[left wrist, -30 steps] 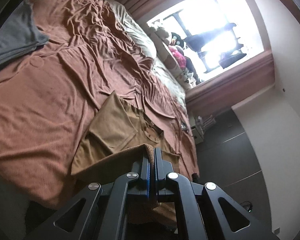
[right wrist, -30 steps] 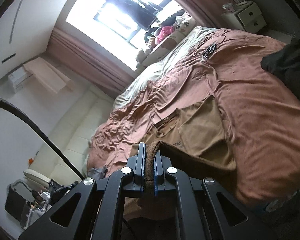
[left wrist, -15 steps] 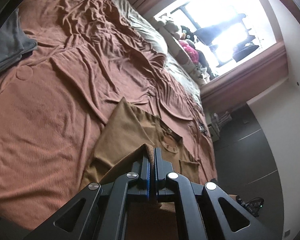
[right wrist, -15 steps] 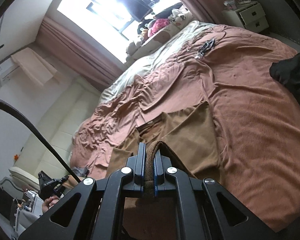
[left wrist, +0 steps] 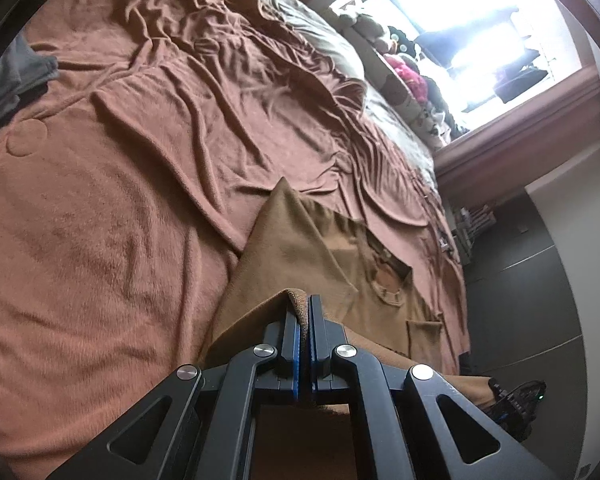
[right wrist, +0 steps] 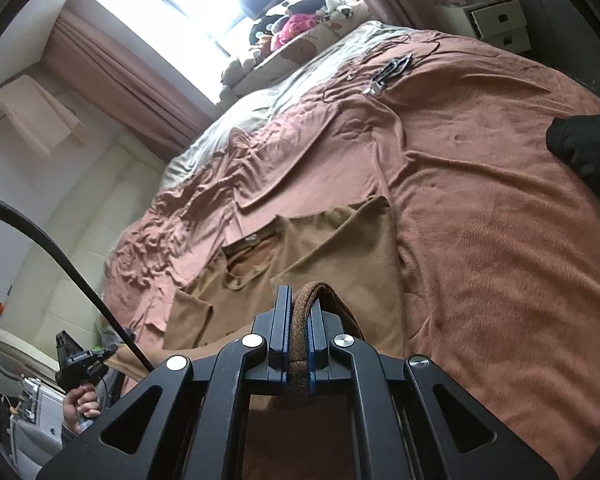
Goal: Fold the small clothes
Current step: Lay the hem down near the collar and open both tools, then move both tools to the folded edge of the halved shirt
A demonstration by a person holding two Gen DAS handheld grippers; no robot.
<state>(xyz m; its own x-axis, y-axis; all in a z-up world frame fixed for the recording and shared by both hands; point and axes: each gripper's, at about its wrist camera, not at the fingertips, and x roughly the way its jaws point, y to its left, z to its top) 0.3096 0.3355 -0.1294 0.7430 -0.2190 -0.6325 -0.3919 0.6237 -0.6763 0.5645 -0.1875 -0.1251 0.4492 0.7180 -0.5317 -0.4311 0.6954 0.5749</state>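
Left wrist view: grey garment (left wrist: 16, 80) at far left edge of blanket (left wrist: 120, 200). Tan shirt (left wrist: 300, 248) on blanket's near right part, collar toward window (left wrist: 480, 32). Left gripper (left wrist: 303, 308) jaws pressed together, pinching shirt hem fold. Right wrist view: hand (right wrist: 80, 404) holding other gripper at blanket's lower left; right gripper (right wrist: 300, 312) jaws clamped on thick hem fold; black cloth (right wrist: 588, 148) at blanket's right edge.

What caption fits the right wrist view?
Right gripper shut on the brown shirt's hem, carrying it over the shirt spread on the rust blanket.
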